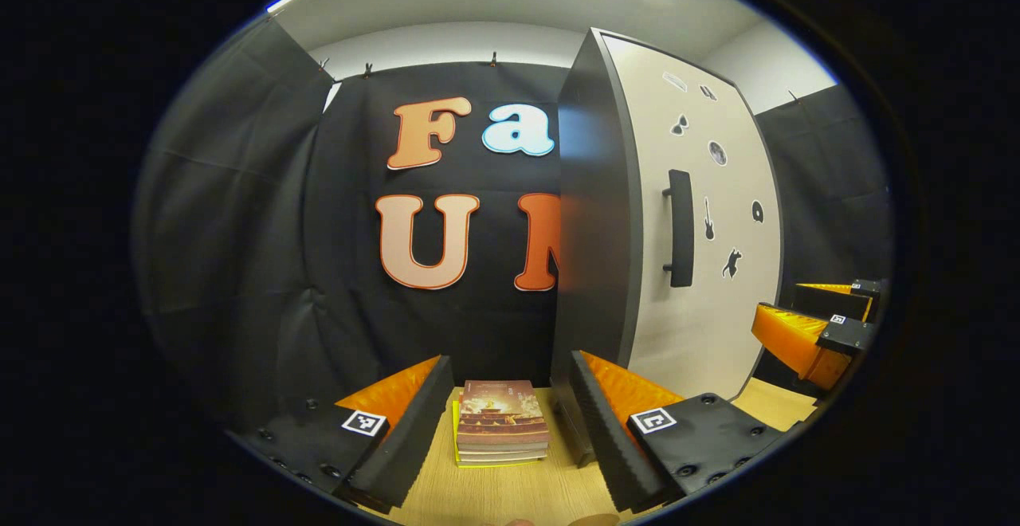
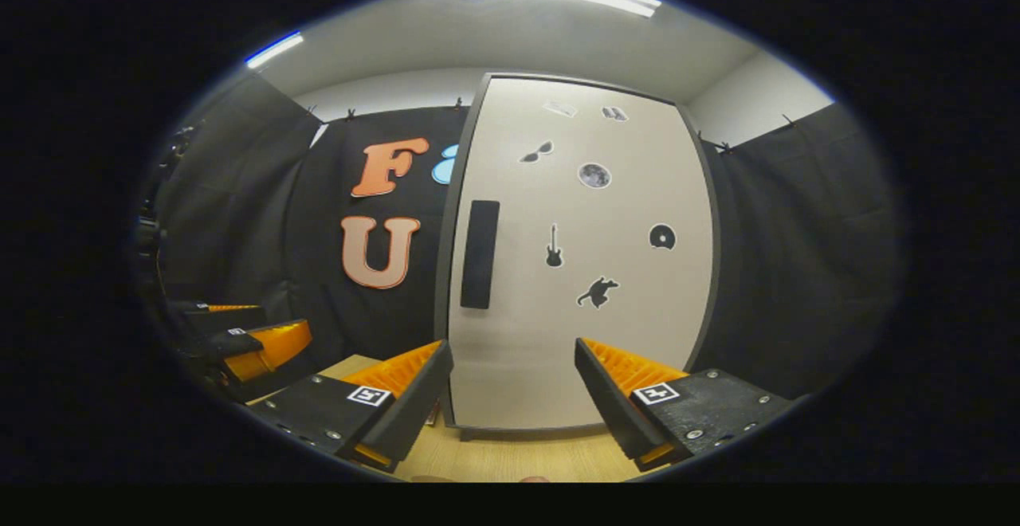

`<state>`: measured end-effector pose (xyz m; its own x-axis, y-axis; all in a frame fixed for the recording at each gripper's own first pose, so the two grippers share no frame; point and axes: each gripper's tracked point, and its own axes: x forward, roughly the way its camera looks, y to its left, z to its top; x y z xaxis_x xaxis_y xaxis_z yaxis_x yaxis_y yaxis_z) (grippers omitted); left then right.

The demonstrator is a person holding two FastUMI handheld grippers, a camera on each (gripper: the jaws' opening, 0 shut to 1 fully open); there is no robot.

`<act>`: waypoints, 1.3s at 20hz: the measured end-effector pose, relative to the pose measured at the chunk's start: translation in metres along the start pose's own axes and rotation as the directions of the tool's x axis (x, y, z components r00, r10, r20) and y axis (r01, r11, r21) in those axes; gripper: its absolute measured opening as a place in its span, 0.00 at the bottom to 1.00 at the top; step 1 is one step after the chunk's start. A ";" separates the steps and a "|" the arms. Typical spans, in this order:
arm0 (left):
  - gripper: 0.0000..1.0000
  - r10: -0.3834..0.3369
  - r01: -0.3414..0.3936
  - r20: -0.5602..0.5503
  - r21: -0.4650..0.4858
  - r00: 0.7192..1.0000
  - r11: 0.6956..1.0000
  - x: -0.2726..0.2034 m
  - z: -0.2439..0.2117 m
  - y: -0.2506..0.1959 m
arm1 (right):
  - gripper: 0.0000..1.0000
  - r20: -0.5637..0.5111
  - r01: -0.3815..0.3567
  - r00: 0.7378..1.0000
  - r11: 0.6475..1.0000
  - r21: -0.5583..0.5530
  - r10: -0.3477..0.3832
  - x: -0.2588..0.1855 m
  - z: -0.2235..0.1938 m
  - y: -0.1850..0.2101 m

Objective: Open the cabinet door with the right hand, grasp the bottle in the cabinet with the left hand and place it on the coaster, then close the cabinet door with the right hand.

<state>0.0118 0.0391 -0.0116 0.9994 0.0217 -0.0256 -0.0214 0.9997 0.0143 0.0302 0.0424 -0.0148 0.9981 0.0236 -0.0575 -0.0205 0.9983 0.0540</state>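
Your left gripper (image 1: 504, 422) and right gripper (image 2: 514, 398) both hold their jaws apart, empty, facing the shut cabinet door (image 2: 582, 271); what look like books (image 1: 502, 433) lie on the desk (image 1: 494, 494).

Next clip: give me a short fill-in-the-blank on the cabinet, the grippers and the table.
1. The cabinet door is ____.
2. The door's dark handle runs ____.
3. Ahead of the left gripper, a stack of ____ lies on the wooden table.
4. The right gripper has its fingers ____, holding nothing.

Missing: closed; vertically; books; open
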 end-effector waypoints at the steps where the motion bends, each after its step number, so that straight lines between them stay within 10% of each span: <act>1: 0.98 -0.001 0.001 0.002 -0.001 1.000 1.000 0.000 0.001 -0.001 | 0.95 0.002 -0.005 1.000 1.000 0.002 0.005 0.002 0.001 0.002; 15: 0.98 0.109 -0.111 -0.048 -0.033 0.993 0.993 -0.013 -0.023 0.053 | 0.90 0.069 -0.059 0.996 0.996 -0.061 0.063 0.086 0.050 0.038; 26: 0.96 0.109 -0.108 -0.056 0.016 0.992 0.994 -0.004 -0.034 0.096 | 0.50 0.037 0.055 0.998 0.998 -0.003 -0.055 0.138 0.042 0.039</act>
<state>0.0049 0.1359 -0.0438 0.9881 0.1312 -0.0798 -0.1289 0.9911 0.0328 0.1696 0.0820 0.0216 0.9992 -0.0328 -0.0238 0.0339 0.9983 0.0474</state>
